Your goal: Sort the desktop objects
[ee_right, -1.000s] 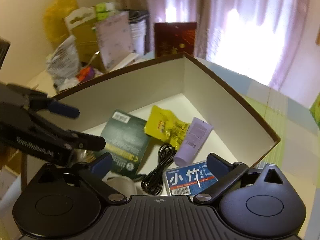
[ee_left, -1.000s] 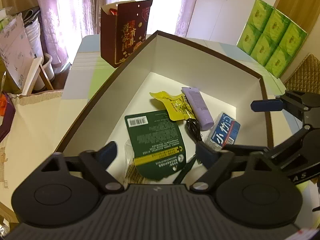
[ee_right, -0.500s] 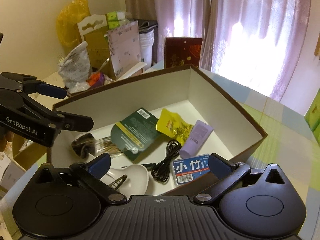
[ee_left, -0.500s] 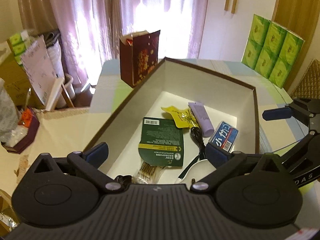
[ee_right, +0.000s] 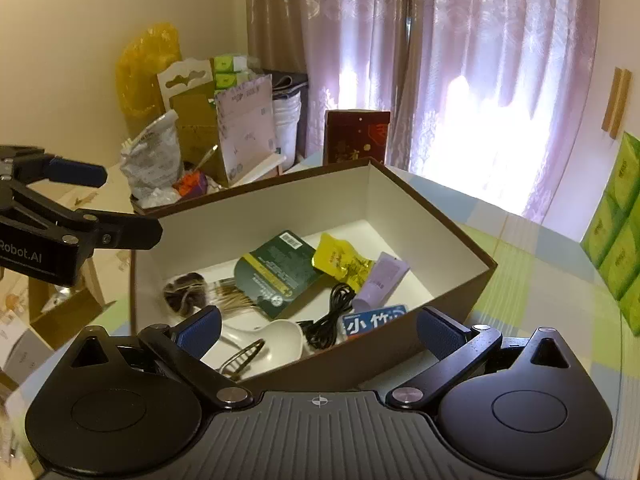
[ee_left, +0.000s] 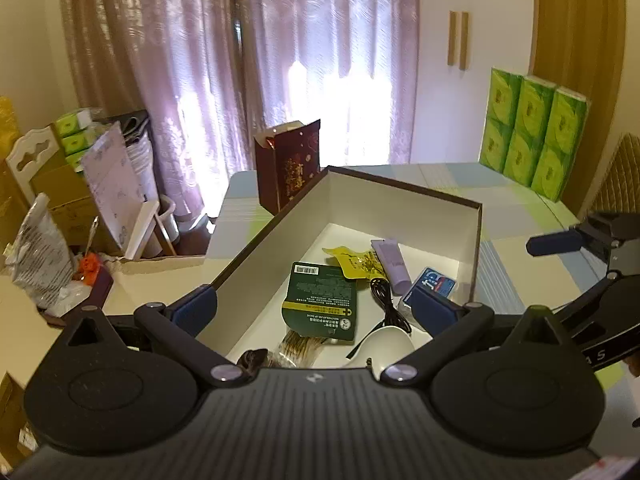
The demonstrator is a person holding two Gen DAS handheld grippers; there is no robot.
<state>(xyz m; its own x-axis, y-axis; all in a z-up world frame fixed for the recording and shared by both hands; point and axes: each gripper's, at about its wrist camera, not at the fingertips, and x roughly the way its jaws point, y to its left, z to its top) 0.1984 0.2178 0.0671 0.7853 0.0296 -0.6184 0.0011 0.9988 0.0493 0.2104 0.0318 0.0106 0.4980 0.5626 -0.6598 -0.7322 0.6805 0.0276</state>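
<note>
Both tools wide, holding nothing, above the near end of the box [ee_right: 448, 224]. Left tool [ee_left: 312, 308] and right tool [ee_right: 318, 330] both clear of the contents. Box sits on the tabletop [ee_right: 540, 264]. Inside it: green packet [ee_right: 272, 276], yellow pouch [ee_right: 340, 258], purple tube [ee_right: 380, 284], black cable [ee_right: 330, 320], blue card [ee_right: 374, 322], white spoon [ee_right: 276, 340], hair clip [ee_right: 242, 354], dark hair tie [ee_right: 182, 292]. Red bag [ee_left: 288, 168] stands behind the box.

window: far, veiled by mauve curtains [ee_left: 280, 60], daylight let through
walls: cream paint [ee_right: 60, 40]
right: white cupboard doors [ee_left: 452, 80]
left: clutter piled by wall [ee_right: 208, 136]
</note>
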